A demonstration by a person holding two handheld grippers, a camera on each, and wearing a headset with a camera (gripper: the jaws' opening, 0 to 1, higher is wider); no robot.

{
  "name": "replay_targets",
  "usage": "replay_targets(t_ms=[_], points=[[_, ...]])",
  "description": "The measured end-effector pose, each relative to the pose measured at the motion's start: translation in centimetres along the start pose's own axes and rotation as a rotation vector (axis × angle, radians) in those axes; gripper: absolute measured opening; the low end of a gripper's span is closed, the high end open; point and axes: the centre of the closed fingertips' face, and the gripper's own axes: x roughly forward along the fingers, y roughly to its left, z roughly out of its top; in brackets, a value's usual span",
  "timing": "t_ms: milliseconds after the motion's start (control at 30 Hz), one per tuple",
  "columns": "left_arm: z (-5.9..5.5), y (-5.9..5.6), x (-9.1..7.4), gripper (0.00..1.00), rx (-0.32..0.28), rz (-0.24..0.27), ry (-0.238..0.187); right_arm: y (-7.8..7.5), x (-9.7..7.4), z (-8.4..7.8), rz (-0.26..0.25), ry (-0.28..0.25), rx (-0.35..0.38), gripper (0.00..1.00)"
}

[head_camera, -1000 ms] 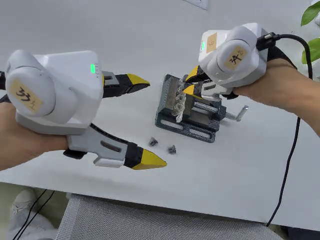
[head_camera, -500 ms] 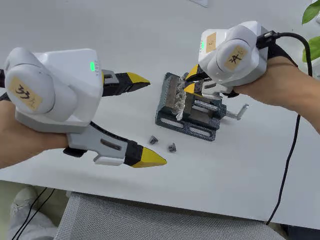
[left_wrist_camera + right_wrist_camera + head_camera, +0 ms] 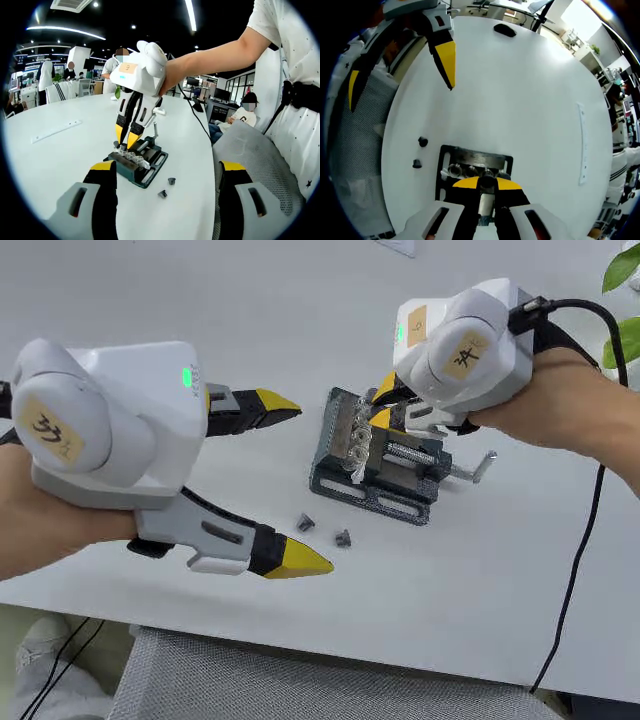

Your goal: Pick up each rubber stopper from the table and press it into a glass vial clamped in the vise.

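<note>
Wearing a "33" label [image 3: 52, 430], the left hand-held gripper [image 3: 312, 487] gapes; the right hand-held gripper [image 3: 380, 405] pinches a stopper [image 3: 487, 182].

In the head view both claws have rounded white housings, black jaw arms and yellow tips. The left claw [image 3: 305, 485] bears a tan handwritten sticker [image 3: 52, 430] at 9 o'clock and a green light [image 3: 186, 377]. A black cable [image 3: 588, 540] leaves the right claw [image 3: 378, 406] at 2 o'clock. The person wears a white dotted short-sleeved shirt [image 3: 287, 35] and a black belt [image 3: 300, 95].
</note>
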Motion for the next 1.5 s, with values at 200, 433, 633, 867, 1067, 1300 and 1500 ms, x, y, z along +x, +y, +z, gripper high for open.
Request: replay_targets(t_ms=[200, 433, 633, 867, 1067, 1300, 1500], points=[[-0.08, 0.11, -0.21, 0.82, 0.002, 0.002, -0.002, 0.03, 0.11, 0.27, 0.011, 0.035, -0.035, 0.06], [-0.09, 0.16, -0.43, 0.82, 0.001, 0.009, -0.004, -0.01, 0.37, 0.19, 0.023, 0.086, -0.092, 0.05], [-0.12, 0.24, -0.41, 0.82, 0.001, 0.010, -0.005, -0.06, 0.28, 0.12, 0.027, 0.062, -0.039, 0.06], [-0.17, 0.37, -0.34, 0.82, -0.001, 0.010, -0.008, -0.08, 0.28, 0.21, 0.018, 0.072, -0.067, 0.06], [-0.27, 0.38, -0.25, 0.82, -0.003, 0.009, -0.008, 0.09, 0.38, 0.31, -0.016, 0.096, -0.143, 0.06], [-0.20, 0.57, -0.25, 0.81, -0.005, 0.013, -0.010, -0.11, 0.34, 0.04, -0.013, 0.055, -0.101, 0.07], [-0.34, 0.53, -0.20, 0.81, -0.007, 0.012, -0.005, -0.06, 0.35, 0.20, -0.018, 0.042, -0.087, 0.07]])
